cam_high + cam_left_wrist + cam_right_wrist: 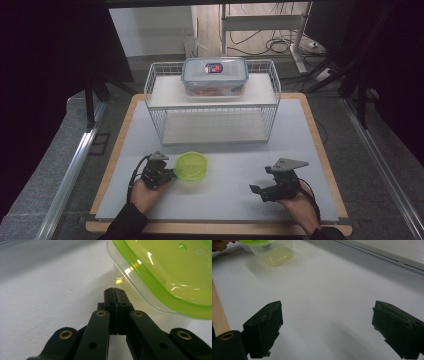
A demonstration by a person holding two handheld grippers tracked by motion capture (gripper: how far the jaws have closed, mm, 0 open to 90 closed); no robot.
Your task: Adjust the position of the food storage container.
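- Two grippers sit low over the grey worktop (225, 165).
- Left gripper (169, 175), jaws clenched together with nothing between them, tips just beside the rim of the green-lidded container (191, 166).
- Container stands on the worktop in front of the wire rack (212, 107), left of centre.
- Right gripper (256, 190), jaws spread wide and empty, rests well apart from the container.
- Clear lidded box (215, 76) sits on the rack's top shelf.

A wire rack (212, 107) stands at the far middle of the table (300, 130), with a lidded food container (214, 76) on its top shelf. In front of the rack, left of centre, sits a lidded tub (191, 166). The left gripper (167, 175) lies just beside the tub's left edge; the right gripper (260, 191) rests well apart, near the table's front right.
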